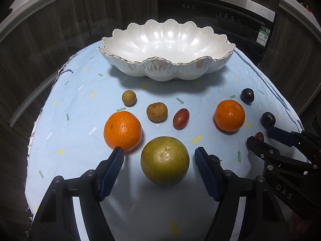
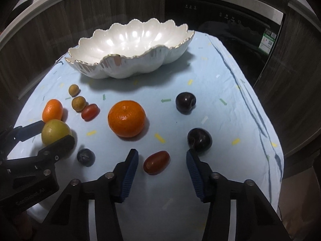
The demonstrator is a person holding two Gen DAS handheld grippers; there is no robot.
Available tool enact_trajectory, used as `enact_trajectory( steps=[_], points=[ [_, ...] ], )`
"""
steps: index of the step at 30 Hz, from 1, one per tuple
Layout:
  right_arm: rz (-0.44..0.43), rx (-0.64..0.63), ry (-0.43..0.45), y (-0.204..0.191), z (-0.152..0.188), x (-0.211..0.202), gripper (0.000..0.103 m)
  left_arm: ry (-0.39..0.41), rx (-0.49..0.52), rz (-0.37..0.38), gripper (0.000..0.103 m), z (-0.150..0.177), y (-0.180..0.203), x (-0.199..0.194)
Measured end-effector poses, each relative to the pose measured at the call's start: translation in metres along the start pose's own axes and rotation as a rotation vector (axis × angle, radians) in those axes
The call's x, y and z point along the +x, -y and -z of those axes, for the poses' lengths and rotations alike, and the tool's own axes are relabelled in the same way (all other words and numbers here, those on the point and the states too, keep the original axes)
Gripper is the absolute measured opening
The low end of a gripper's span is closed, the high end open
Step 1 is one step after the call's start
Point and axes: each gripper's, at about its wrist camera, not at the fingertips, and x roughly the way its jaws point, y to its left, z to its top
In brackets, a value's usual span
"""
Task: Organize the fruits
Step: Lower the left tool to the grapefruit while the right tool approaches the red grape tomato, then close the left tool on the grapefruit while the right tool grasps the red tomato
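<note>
A white scalloped bowl (image 1: 166,40) stands empty at the back of the table; it also shows in the right wrist view (image 2: 128,42). My left gripper (image 1: 159,153) is open around a yellow-green citrus (image 1: 165,160), with its fingers on either side and apart from it. My right gripper (image 2: 162,154) is open around a red cherry tomato (image 2: 156,162), not touching it. Two oranges (image 1: 122,133) (image 1: 229,115), two brown longans (image 1: 156,111) (image 1: 129,97), another red tomato (image 1: 181,118) and dark plums (image 2: 185,102) (image 2: 199,139) lie on the cloth.
A light blue cloth (image 1: 84,104) covers the table. A small dark fruit (image 2: 85,157) lies left of my right gripper. Dark wood cabinets and a black appliance (image 1: 216,18) stand behind the table. The cloth's right edge (image 2: 266,132) drops off near the plums.
</note>
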Motion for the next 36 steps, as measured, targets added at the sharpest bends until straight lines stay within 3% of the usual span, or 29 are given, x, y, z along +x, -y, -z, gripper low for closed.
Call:
enact_trajectory(
  steps=[10,15,24,36],
  points=[
    [-0.011,-0.028,-0.018,-0.0064,0.0028,0.0036,0.044,-0.002,-0.004,-0.002,0.063,0.0016,-0.0021,-0.0007],
    [-0.015,-0.035,-0.019,-0.0086,0.0030,0.0031,0.040,-0.006,0.009,0.020,0.048,0.0035,0.0023,-0.0017],
    [-0.022,-0.035,-0.020,-0.0085,0.0031,0.0021,0.028,-0.009,0.005,0.028,0.048,0.0046,0.0029,-0.0028],
    [-0.027,-0.030,0.003,-0.0088,0.0005,-0.0059,0.027,0.010,0.006,0.024,0.048,0.0040,0.0023,-0.0090]
  ],
)
